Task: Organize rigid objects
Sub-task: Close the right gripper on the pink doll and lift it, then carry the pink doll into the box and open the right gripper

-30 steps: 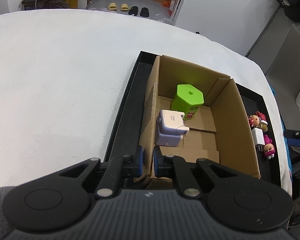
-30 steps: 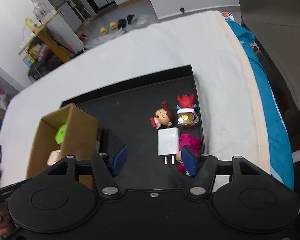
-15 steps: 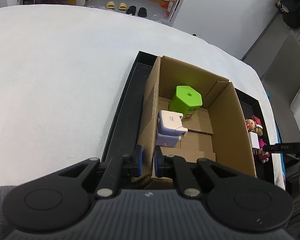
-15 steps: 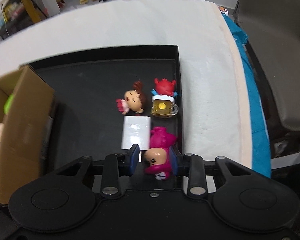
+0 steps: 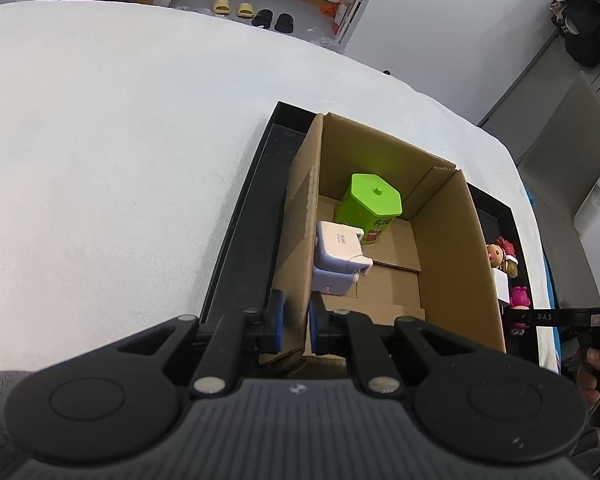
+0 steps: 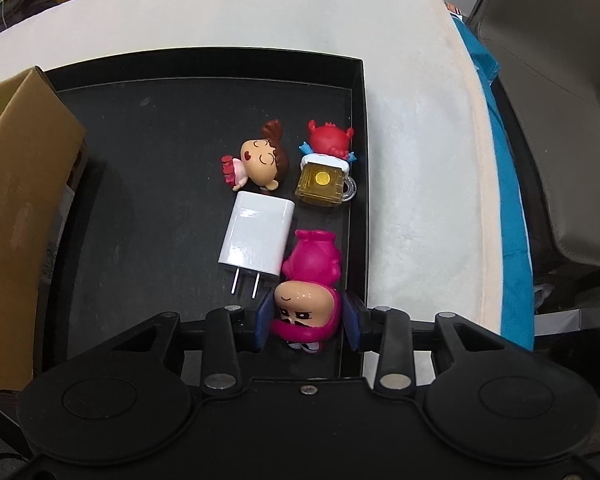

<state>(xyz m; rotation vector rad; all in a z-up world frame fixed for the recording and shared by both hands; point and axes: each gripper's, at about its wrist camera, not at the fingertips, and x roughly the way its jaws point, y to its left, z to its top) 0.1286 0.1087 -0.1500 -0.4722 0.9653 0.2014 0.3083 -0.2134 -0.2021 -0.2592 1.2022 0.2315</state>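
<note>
- The left tool (image 5: pixel 296 322) is clenched on the near wall of the cardboard box (image 5: pixel 452 256), one pad inside and one outside.
- The box stands in the black tray (image 6: pixel 360 128) on the white-covered surface (image 5: pixel 120 140); it holds a green container (image 5: pixel 374 204) and white adapters (image 5: pixel 338 254) stacked against its left wall.
- The right tool (image 6: pixel 306 318) straddles the pink figurine (image 6: pixel 308 292) lying by the tray's right rim; its jaws are opening, the left pad touching the toy and the right pad just clear.
- A white charger (image 6: pixel 256 238) lies touching the pink figurine, prongs toward the tool.
- Beyond it lie a brown-haired doll (image 6: pixel 260 160) and a red figure on a yellow mug (image 6: pixel 326 168).
</note>
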